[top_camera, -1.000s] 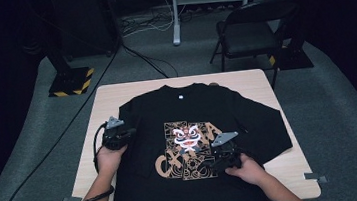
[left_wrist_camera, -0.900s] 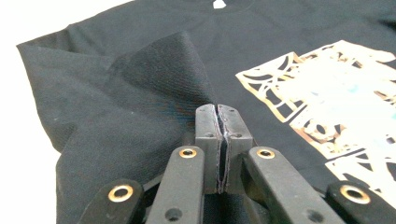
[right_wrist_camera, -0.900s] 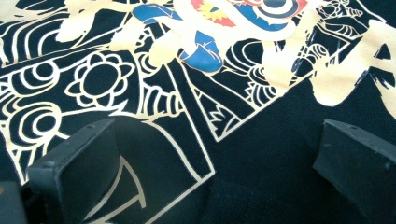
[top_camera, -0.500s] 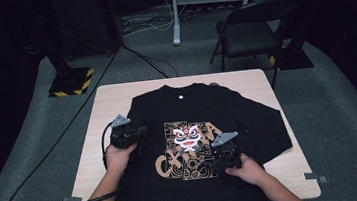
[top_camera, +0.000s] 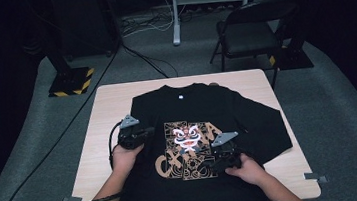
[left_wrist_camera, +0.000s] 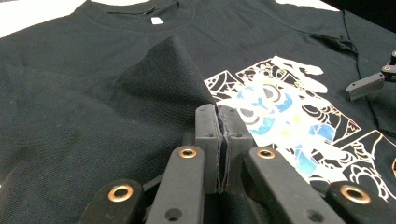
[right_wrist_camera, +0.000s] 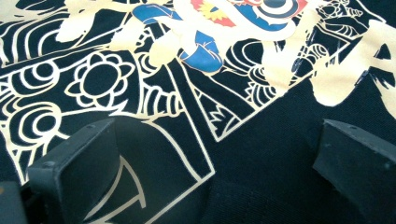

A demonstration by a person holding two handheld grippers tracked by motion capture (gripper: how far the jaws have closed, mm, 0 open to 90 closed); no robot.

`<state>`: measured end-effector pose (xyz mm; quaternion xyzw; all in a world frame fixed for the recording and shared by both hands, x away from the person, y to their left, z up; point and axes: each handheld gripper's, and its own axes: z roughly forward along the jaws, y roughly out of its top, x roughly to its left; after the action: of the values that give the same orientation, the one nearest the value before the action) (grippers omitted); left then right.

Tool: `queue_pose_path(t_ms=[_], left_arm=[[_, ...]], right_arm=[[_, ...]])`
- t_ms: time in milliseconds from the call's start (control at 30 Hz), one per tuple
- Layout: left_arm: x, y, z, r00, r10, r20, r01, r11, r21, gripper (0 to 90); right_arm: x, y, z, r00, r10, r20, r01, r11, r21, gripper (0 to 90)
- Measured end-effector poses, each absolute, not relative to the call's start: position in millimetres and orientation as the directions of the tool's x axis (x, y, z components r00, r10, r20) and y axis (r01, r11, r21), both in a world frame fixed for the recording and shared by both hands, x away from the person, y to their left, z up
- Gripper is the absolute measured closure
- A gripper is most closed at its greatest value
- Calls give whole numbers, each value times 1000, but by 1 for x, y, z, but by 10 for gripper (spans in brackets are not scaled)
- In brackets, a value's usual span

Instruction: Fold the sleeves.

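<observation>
A black long-sleeved shirt (top_camera: 202, 105) with a cream, blue and red lion print (top_camera: 188, 137) lies flat on the wooden table (top_camera: 109, 105). My left gripper (top_camera: 148, 133) is over the shirt's left side, shut on a pinched fold of black fabric (left_wrist_camera: 163, 79); the fold rises as a tent in front of the closed jaws of the left gripper (left_wrist_camera: 217, 109). My right gripper (top_camera: 207, 168) rests low on the print's lower right part. In the right gripper view the right gripper (right_wrist_camera: 212, 154) stands open, with flat printed cloth (right_wrist_camera: 205, 51) between its jaws and nothing pinched.
A black cable (top_camera: 56, 148) trails off the table's left side to the floor. Beyond the far edge stand a black chair (top_camera: 250, 35), a stand base with yellow-black tape (top_camera: 71, 81) and a metal post (top_camera: 175, 15). Grey carpet surrounds the table.
My left gripper has moved right, from the shirt's left edge in over the shirt, carrying the pinched fabric with it. The right gripper has stayed in place.
</observation>
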<state>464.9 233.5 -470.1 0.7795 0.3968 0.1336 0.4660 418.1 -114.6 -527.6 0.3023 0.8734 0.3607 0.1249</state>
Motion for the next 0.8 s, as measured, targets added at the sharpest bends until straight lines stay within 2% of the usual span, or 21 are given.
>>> queue_pose_path(t_ms=[200,367,633,700,800], left_arm=[[467,230,-472,646,746,-158,500,-258,827,871],[472,223,-484,648,755,-99,511,-335,791,867],[474,216,-488,657,749,-86,512,-360,780,863],[475,215,-490,660,746,-88,516,-364,775,845],[476,213,-496,671,737,-85,522,-387,760,741]], right_arm=[[418,-115,-528,-786,618,0,438,557,706,0],[418,-115,-528,-786,618,0,438,557,706,0],[418,-115,-528,-786,618,0,438,557,706,0],[418,-115,-528,-786,618,0,438,557,706,0],[418,-115,-528,-786,618,0,438,557,706,0]])
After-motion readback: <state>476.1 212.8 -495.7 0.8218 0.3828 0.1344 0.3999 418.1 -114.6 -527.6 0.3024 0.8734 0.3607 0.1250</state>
